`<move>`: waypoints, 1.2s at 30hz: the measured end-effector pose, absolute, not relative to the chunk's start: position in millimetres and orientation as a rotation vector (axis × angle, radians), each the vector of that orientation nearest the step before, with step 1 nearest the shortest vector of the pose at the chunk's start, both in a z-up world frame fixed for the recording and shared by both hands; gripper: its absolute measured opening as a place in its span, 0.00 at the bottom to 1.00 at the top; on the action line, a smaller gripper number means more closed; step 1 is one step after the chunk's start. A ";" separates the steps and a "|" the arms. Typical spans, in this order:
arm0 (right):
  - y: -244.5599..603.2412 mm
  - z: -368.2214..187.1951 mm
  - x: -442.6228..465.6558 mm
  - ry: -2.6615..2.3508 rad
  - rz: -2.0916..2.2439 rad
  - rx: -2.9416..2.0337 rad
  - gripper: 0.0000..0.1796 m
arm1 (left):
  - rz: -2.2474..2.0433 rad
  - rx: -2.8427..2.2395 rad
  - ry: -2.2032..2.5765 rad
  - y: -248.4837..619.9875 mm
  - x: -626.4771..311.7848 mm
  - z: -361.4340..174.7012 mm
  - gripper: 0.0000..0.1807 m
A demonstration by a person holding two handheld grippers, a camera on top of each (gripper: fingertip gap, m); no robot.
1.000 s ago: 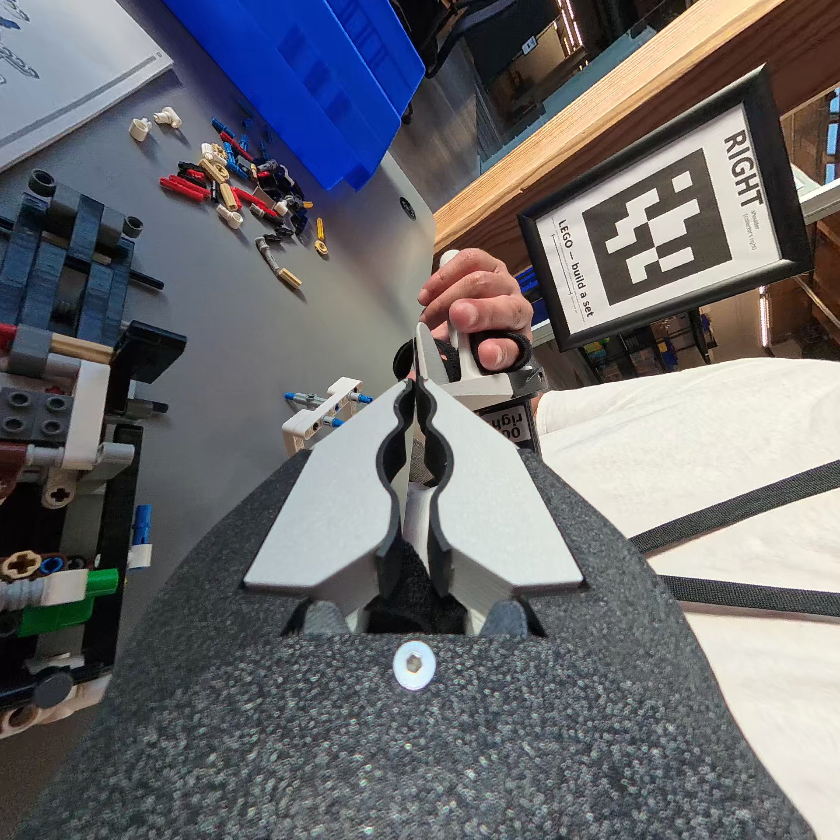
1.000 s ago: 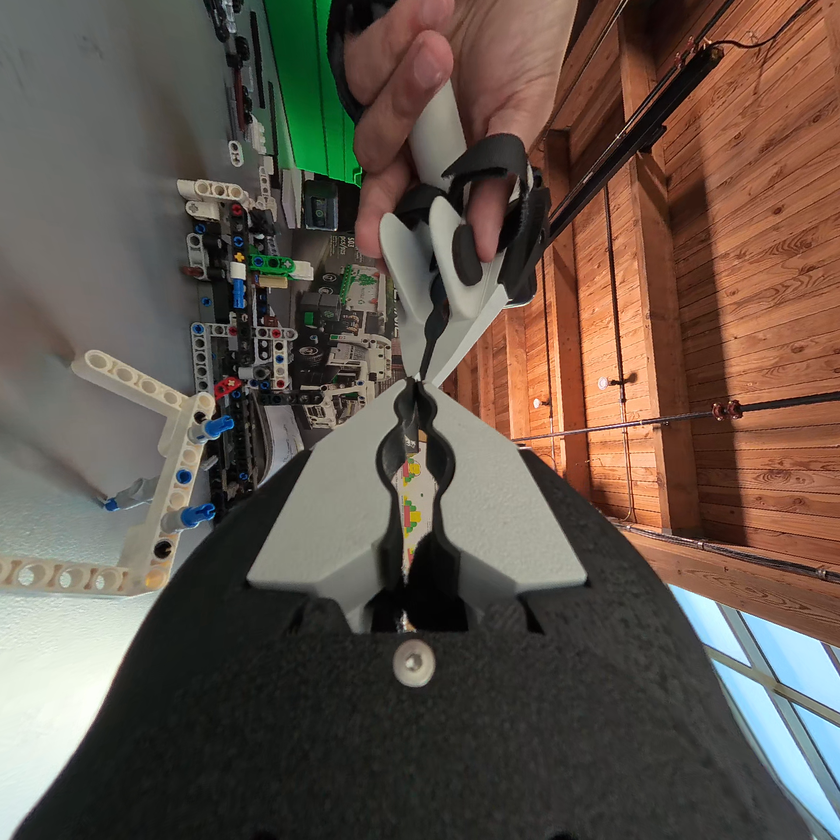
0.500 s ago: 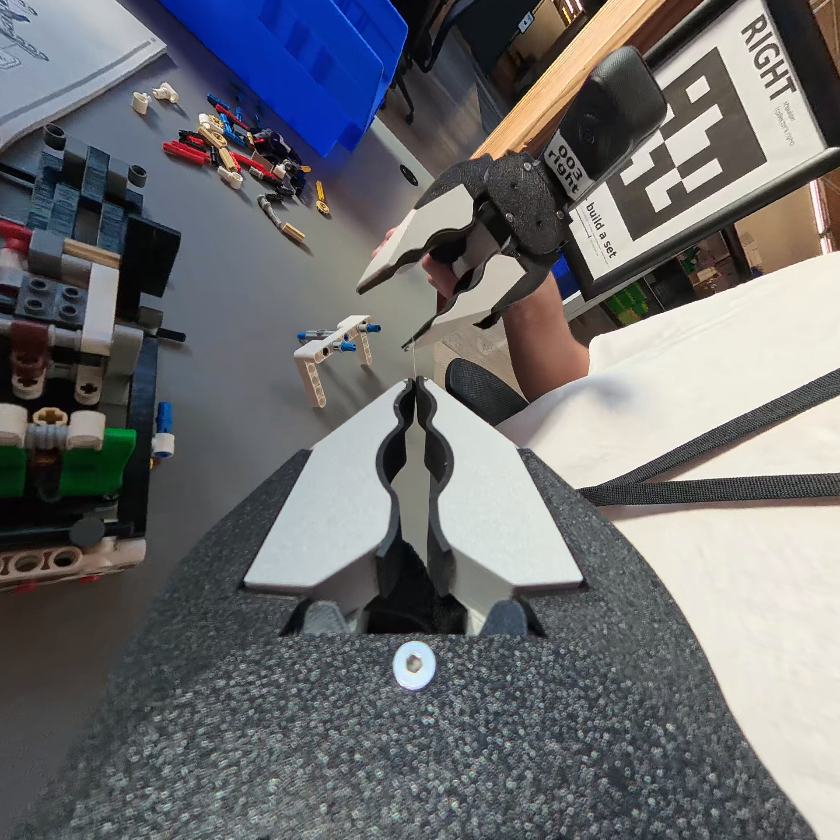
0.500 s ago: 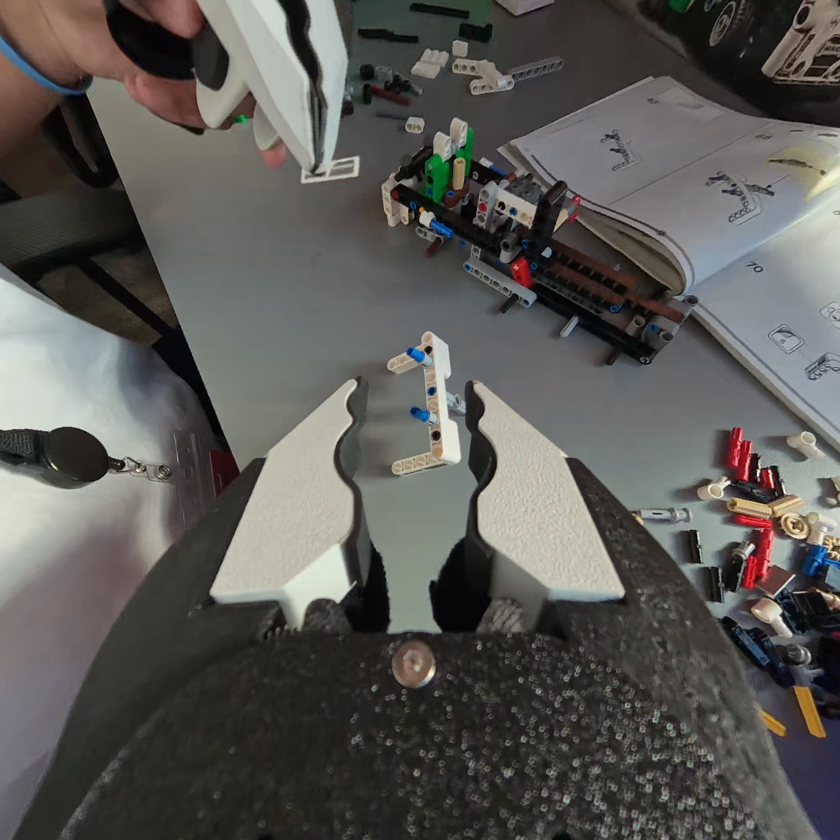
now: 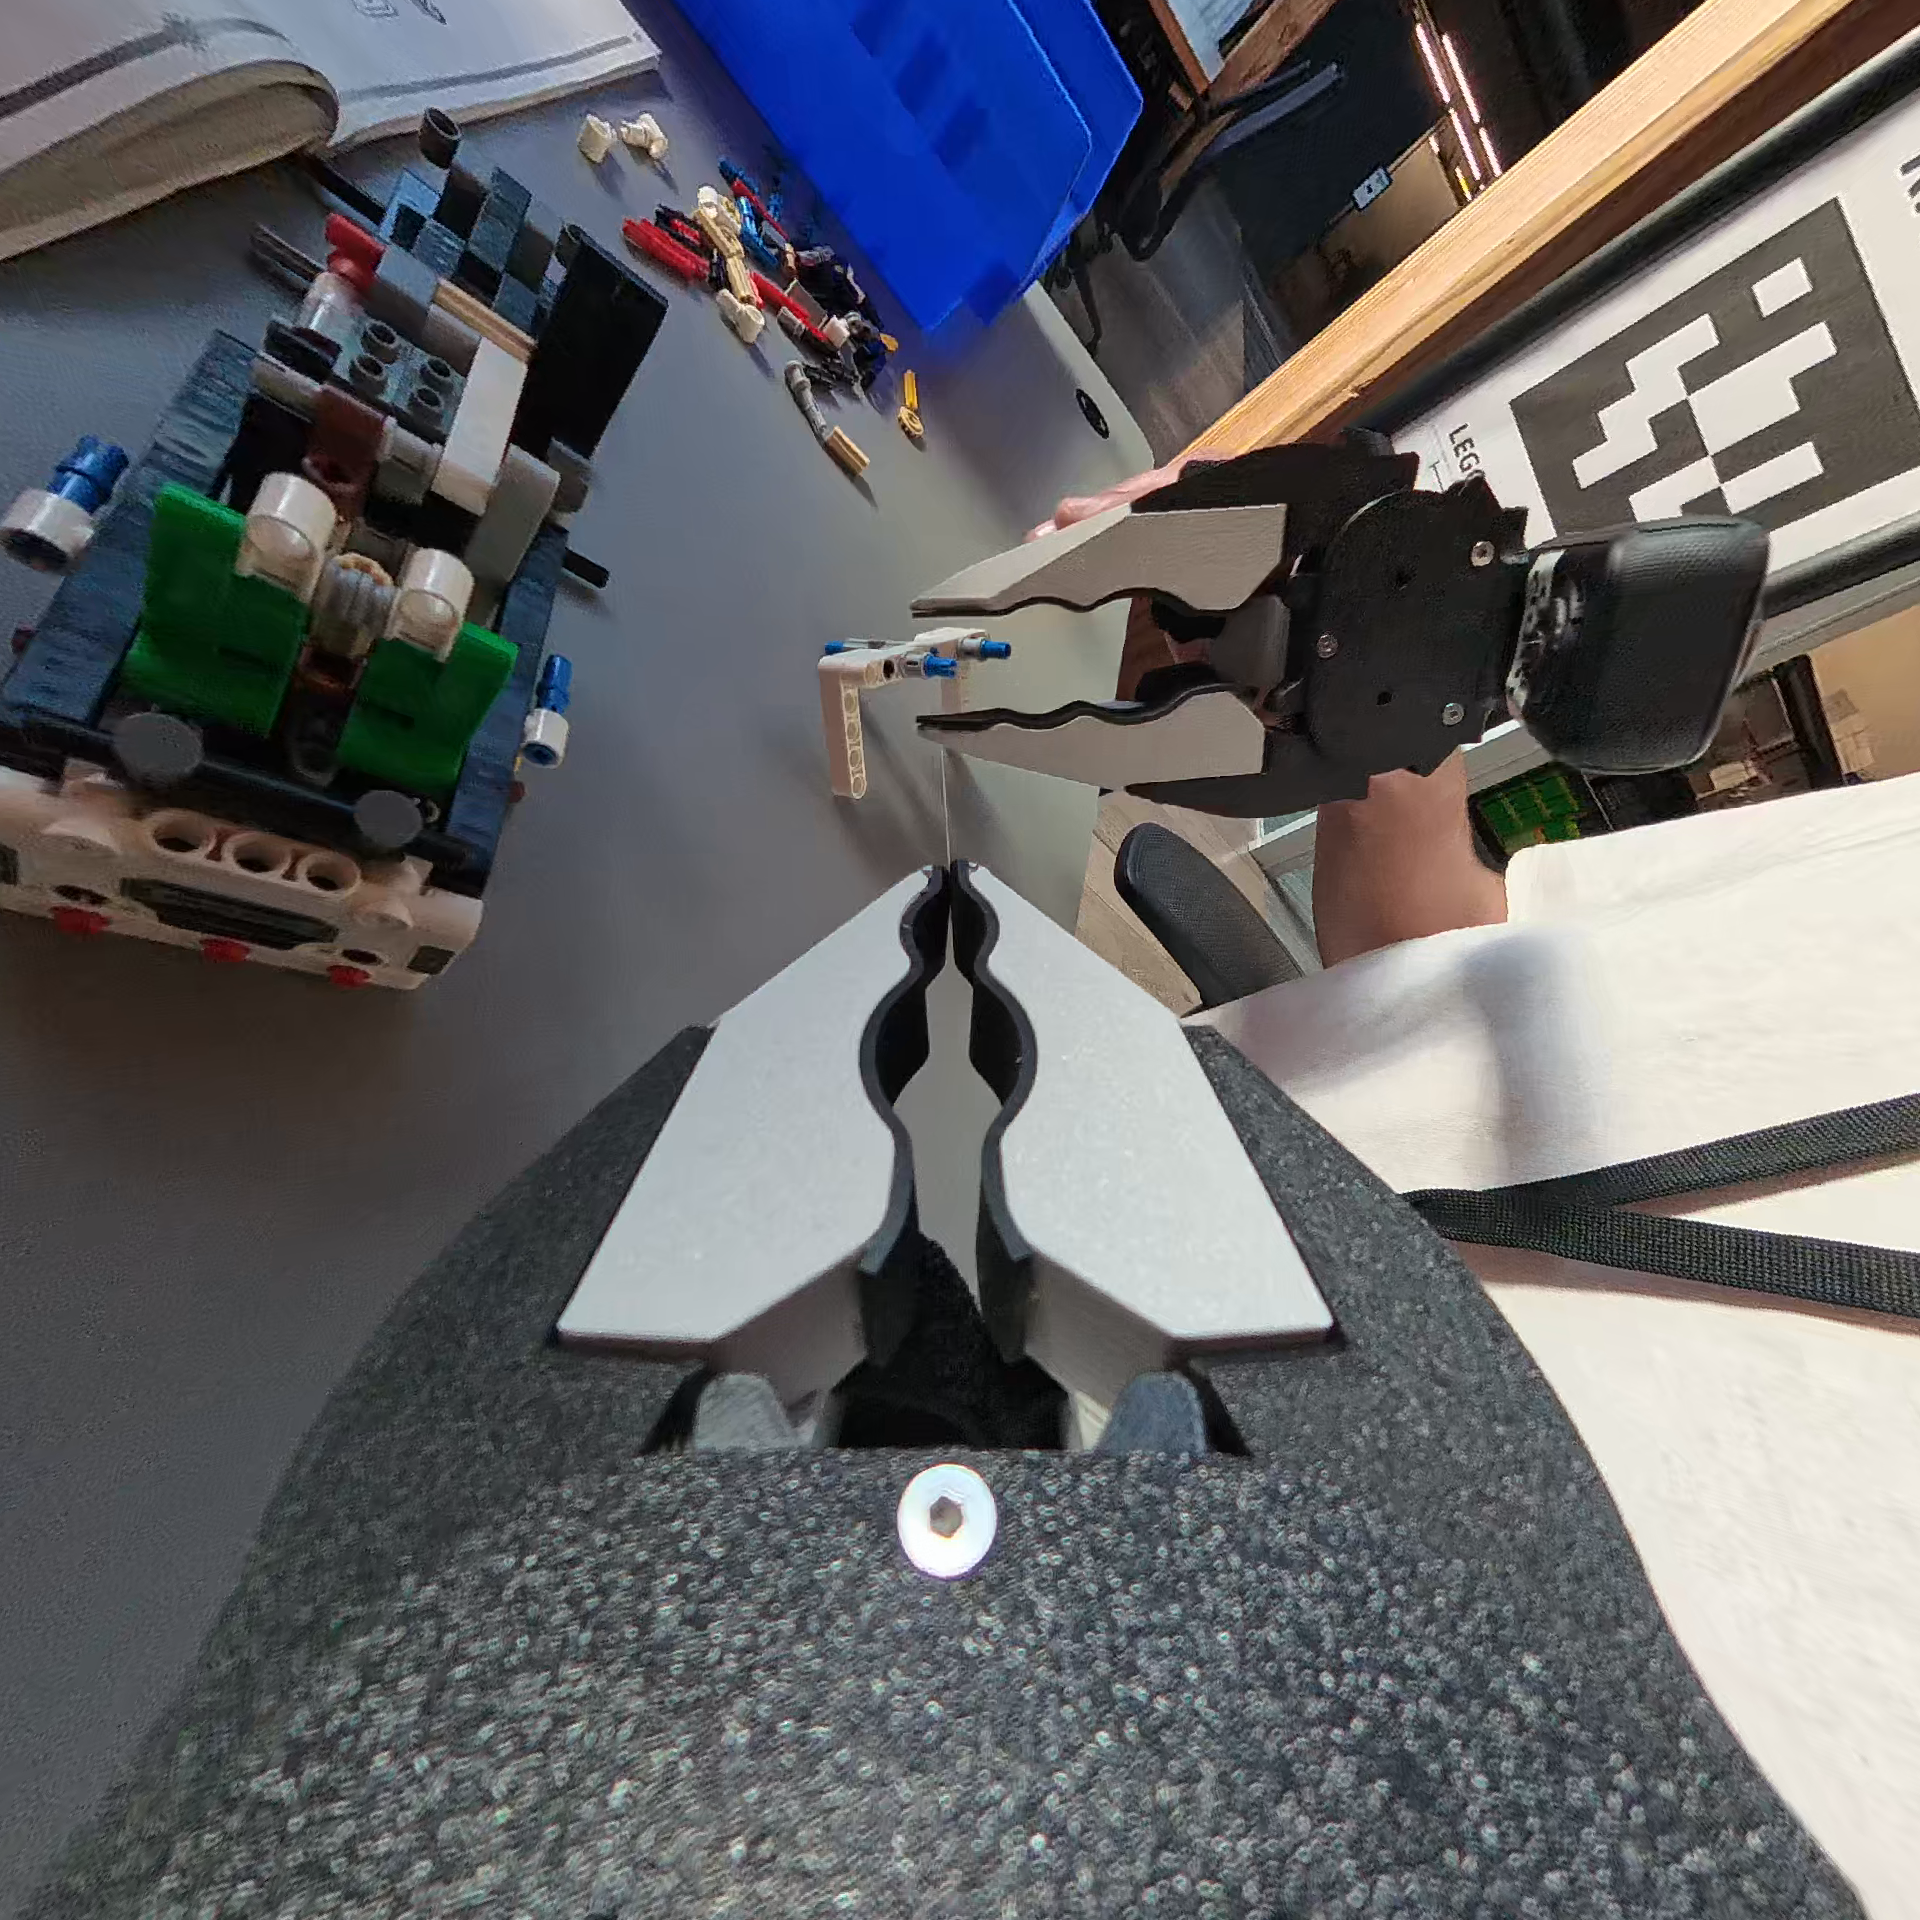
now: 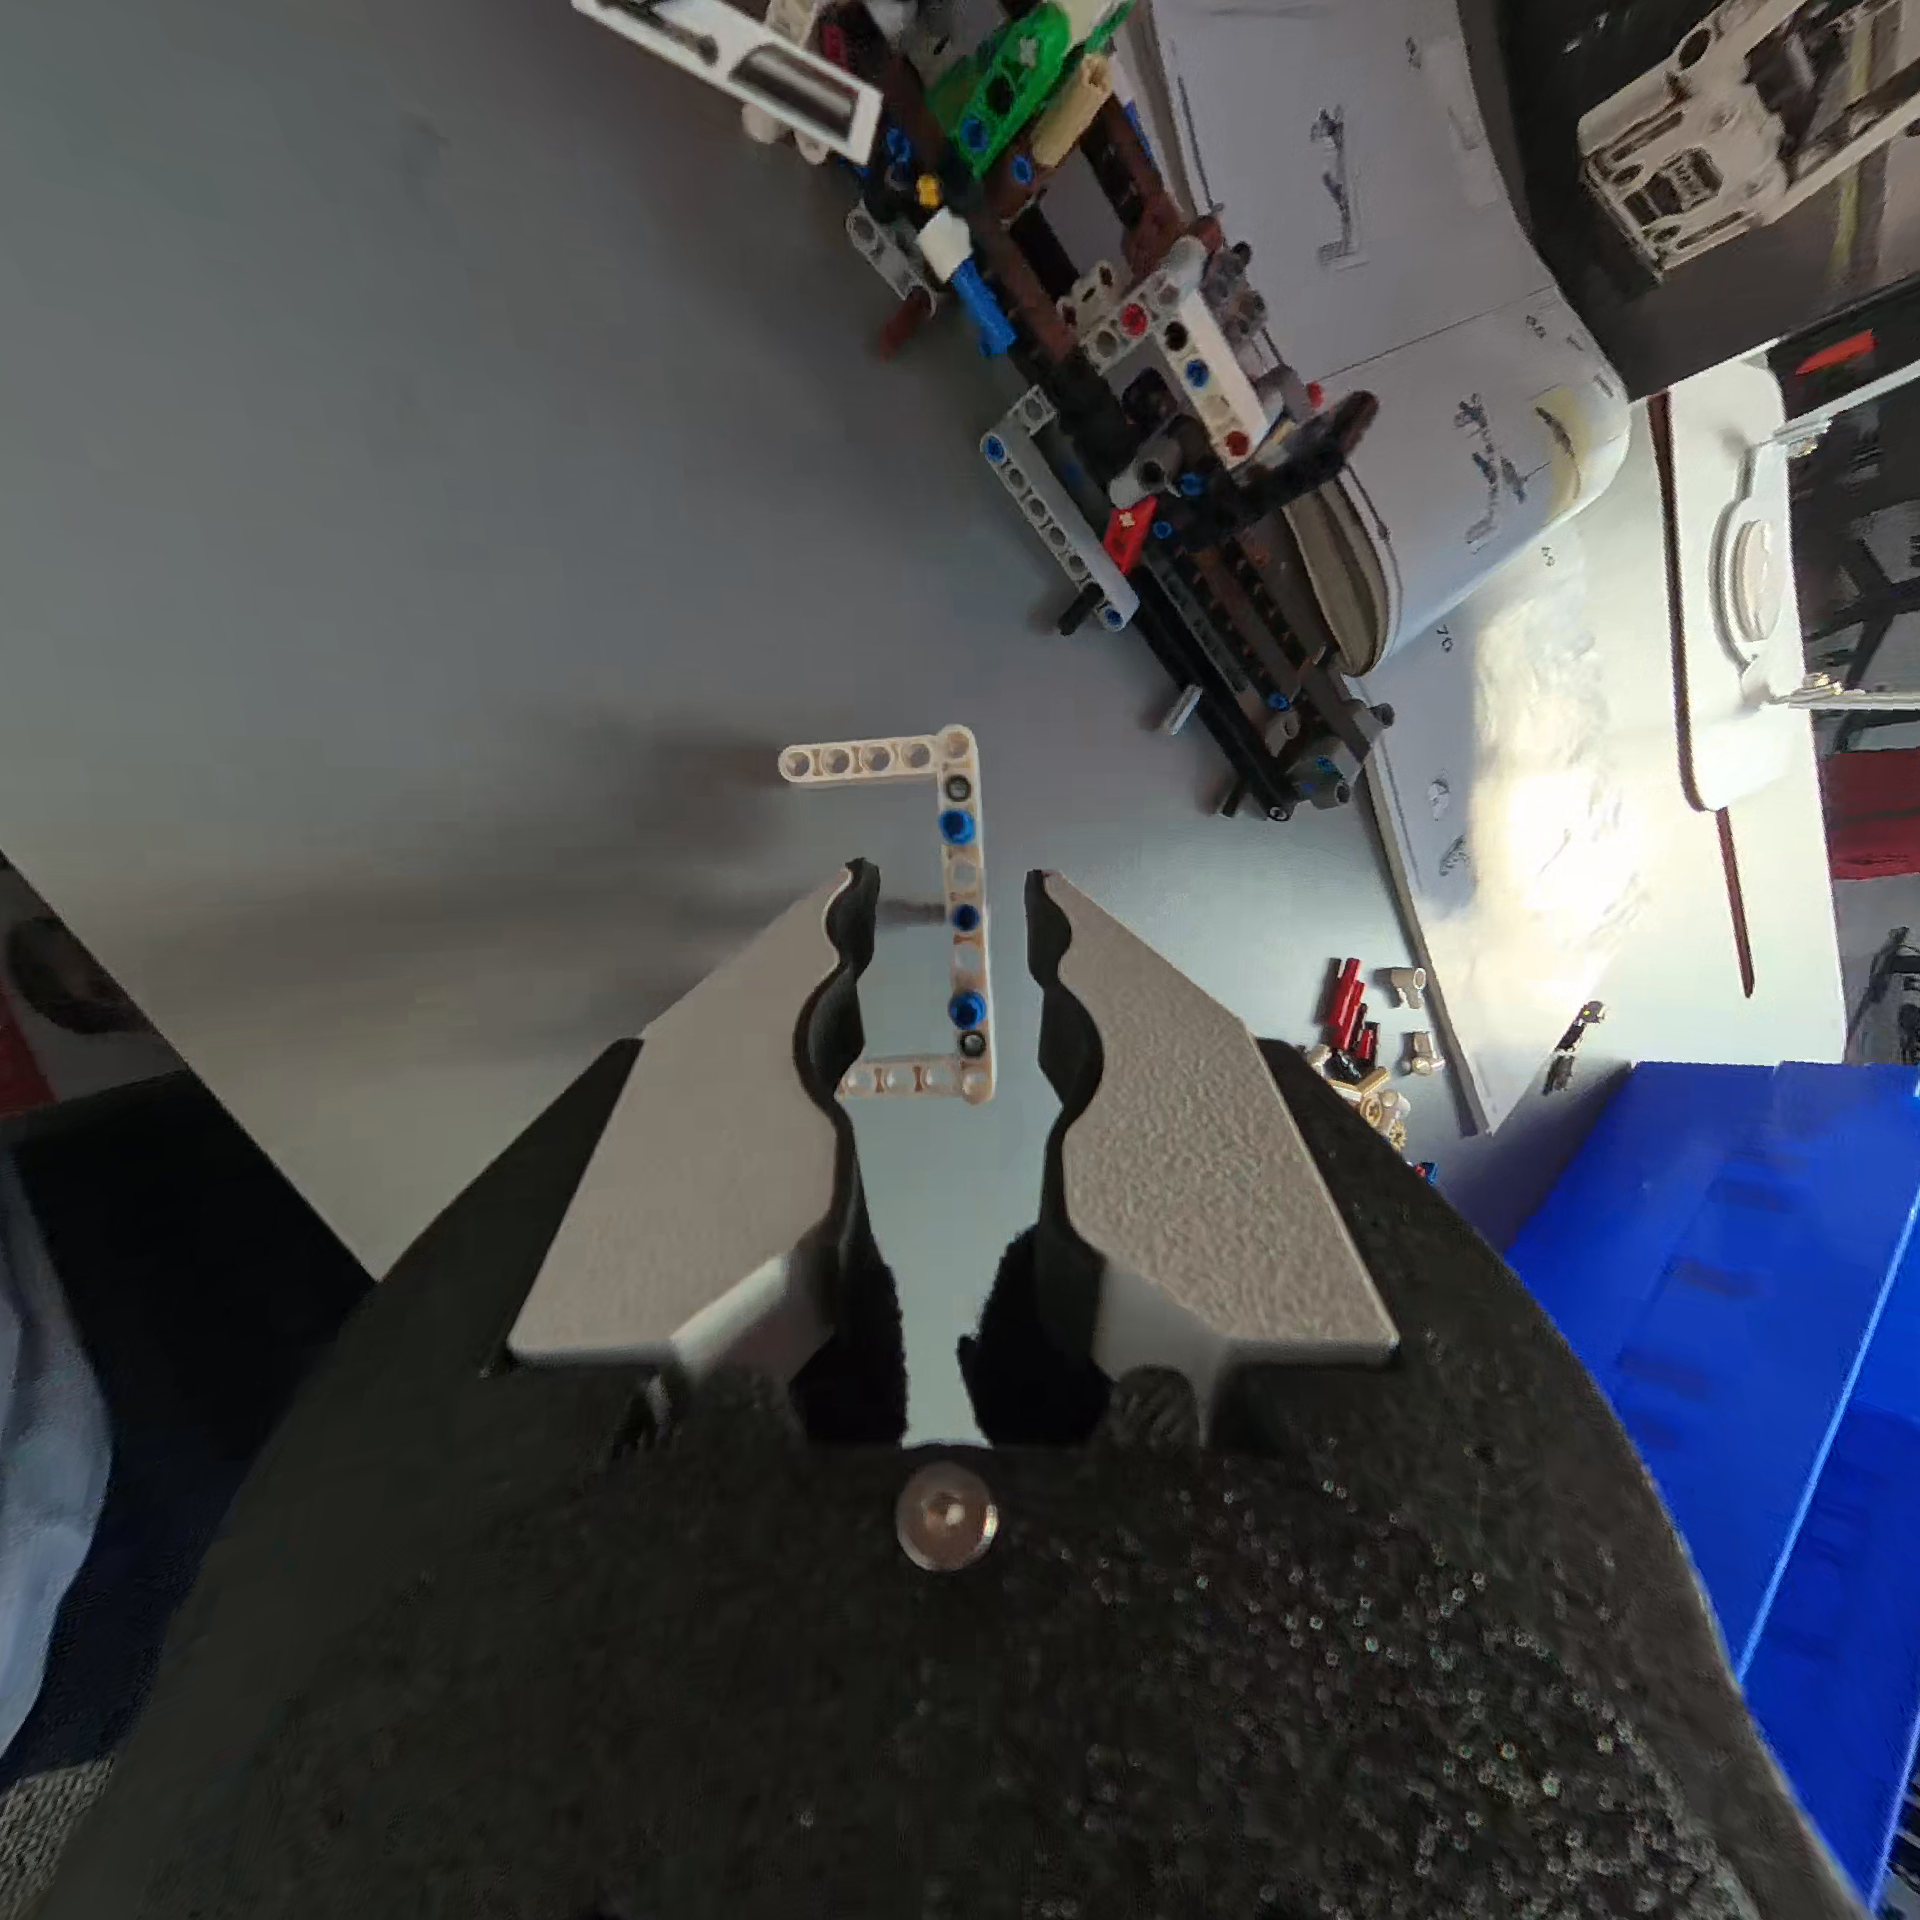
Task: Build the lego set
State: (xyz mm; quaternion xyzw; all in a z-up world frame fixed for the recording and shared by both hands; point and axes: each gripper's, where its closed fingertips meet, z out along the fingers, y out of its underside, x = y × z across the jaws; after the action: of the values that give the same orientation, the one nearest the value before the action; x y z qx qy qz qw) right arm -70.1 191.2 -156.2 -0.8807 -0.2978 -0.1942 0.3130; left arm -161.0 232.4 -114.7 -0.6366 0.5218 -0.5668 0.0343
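Observation:
My left gripper is shut on a thin sheet that shows edge-on as a fine line above its tips. My right gripper is open and empty. It hovers low over a white C-shaped beam frame with blue pins that lies flat on the grey table. The frame's long side lies in the gap between the jaws. In the left wrist view the right gripper points left at the same frame. The partly built truck chassis stands at the left and also shows in the right wrist view.
An open instruction booklet lies beyond the chassis. A pile of loose small parts sits by a blue bin. A framed sign stands at the right. A person in a white shirt sits at the table edge.
My right gripper opened, left the left gripper's tips and came down over the white beam frame. My left gripper stayed shut and swung toward the chassis.

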 end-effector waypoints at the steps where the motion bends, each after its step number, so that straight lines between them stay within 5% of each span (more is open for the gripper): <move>1: 192.8 -160.6 -71.5 -0.802 -0.521 -2.347 0.15 | -1.757 -1.946 1.610 230.7 -163.1 -114.0 0.00; 5: 200.6 -164.7 -60.5 -0.827 -0.663 -2.344 0.03 | -1.830 -1.887 1.625 224.9 -170.8 -111.1 0.00; 18: 226.3 -58.6 -108.2 -0.713 -0.147 -1.303 0.03 | -2.525 -1.389 1.408 214.6 -162.7 -47.3 0.00; 36: 223.5 -76.5 -117.5 -0.905 -0.321 -1.188 0.03 | -2.580 -1.429 1.311 211.6 -162.4 -67.1 0.00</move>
State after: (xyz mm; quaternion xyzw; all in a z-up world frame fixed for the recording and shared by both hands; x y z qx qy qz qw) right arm -117.5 223.5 -76.5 -0.5378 -0.4096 -0.1456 0.7223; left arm -162.4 211.6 -67.1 -0.4424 0.4057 -0.7986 -0.0429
